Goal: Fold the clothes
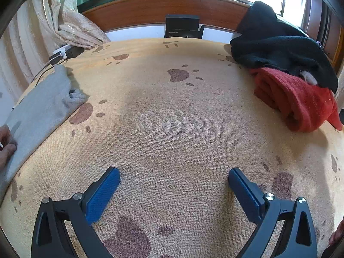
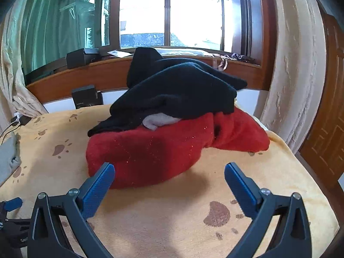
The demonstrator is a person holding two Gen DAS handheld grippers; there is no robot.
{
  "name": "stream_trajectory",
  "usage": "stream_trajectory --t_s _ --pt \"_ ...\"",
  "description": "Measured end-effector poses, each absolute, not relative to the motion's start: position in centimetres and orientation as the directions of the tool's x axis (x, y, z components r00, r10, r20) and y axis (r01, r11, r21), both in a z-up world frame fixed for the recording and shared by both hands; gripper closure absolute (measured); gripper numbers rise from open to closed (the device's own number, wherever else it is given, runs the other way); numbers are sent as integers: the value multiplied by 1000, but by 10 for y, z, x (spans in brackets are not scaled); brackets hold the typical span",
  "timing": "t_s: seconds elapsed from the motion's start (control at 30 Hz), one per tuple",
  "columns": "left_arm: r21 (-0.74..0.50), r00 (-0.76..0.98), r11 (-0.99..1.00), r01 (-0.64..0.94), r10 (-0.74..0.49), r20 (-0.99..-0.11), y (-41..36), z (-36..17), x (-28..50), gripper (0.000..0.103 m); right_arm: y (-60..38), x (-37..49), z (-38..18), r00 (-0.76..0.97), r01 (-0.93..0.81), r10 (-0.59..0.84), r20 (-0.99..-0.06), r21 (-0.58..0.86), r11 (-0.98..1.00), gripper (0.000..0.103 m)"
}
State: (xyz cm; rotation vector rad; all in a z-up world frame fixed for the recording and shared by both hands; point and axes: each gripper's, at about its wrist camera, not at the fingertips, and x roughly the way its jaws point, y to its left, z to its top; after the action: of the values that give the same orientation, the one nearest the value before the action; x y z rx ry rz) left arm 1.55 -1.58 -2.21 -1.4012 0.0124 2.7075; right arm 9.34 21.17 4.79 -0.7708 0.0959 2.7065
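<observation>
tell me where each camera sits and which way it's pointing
Left wrist: rides the left tongs, open, looking along the paw-print blanket toward the headboard; a hand rests on grey cloth.
Right wrist: rides the right tongs, open, facing the window over a black garment on a red garment.
Shared: blanket, black and red garments, grey cloth.
</observation>
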Motion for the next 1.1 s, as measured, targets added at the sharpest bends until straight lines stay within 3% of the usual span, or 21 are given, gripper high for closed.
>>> stream_trajectory --t_s 0.73,0.93,1.1 --pt "-36 -575 -995 -91 82 -814 -16 -22 15 0 221 94 48 -796 -344 294 -530 -4 -939 0" --pt "-37 -576 -995 -92 84 -813 -18 -22 16 0 220 104 57 -823 -352 297 -484 24 -936 0" --pt "-38 -576 -995 -93 85 -813 -20 -22 18 0 218 127 76 -864 -405 372 -340 30 -914 0"
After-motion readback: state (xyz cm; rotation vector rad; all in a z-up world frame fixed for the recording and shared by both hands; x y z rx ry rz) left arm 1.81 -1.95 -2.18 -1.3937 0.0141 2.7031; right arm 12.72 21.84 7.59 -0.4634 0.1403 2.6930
